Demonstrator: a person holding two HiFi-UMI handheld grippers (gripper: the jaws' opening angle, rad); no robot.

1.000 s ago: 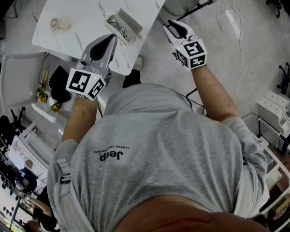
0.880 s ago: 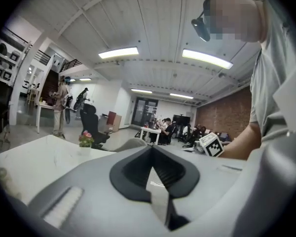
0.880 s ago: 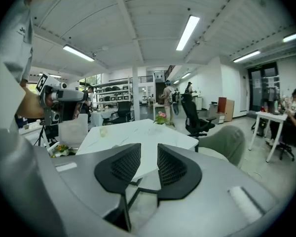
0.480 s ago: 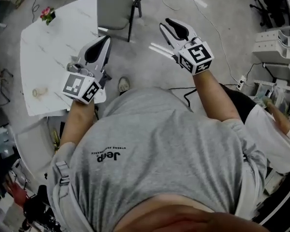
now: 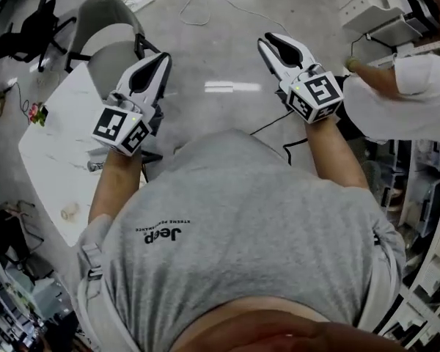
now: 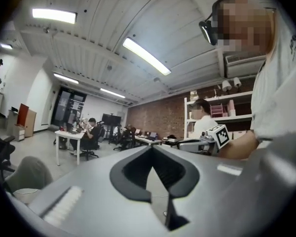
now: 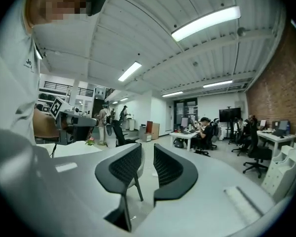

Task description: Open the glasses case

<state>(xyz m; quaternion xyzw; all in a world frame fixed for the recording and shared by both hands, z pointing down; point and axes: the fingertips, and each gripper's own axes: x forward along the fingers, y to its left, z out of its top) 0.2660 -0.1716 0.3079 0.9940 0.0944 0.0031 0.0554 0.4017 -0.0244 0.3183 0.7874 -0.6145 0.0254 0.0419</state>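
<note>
**Task item.** No view shows the glasses case clearly. A small dark item [image 5: 95, 166] lies on the white marbled surface [image 5: 51, 160], just beside the left forearm. It is too small and too hidden to identify, so the long axis and heading of the case cannot be determined. A flower [image 5: 35, 113] and a small ring-shaped object [image 5: 71, 211] also lie on the surface, well apart from each other.

**Left gripper.** The left gripper [image 6: 152, 148] is clenched. Its dark pads meet at the tips and nothing sits between them. It points level into the room, away from the person's grey shirt [image 5: 242, 218]. In the head view its tips lie past the surface edge, near a grey chair [image 5: 106, 64]. It touches nothing.

**Right gripper.** The right gripper [image 7: 147, 151] is released to a narrow setting. A slim gap separates the two ribbed pads, which stand roughly parallel, and the gap holds nothing. It also points level, and it is held over the bare floor [image 5: 220, 116], well apart from the surface. Another person's white sleeve [image 5: 403, 97] is just beside its marker cube [image 5: 319, 97].

**Relative position.** The two grippers are side by side and well apart from each other. Each gripper view shows the other gripper's marker cube.
</note>
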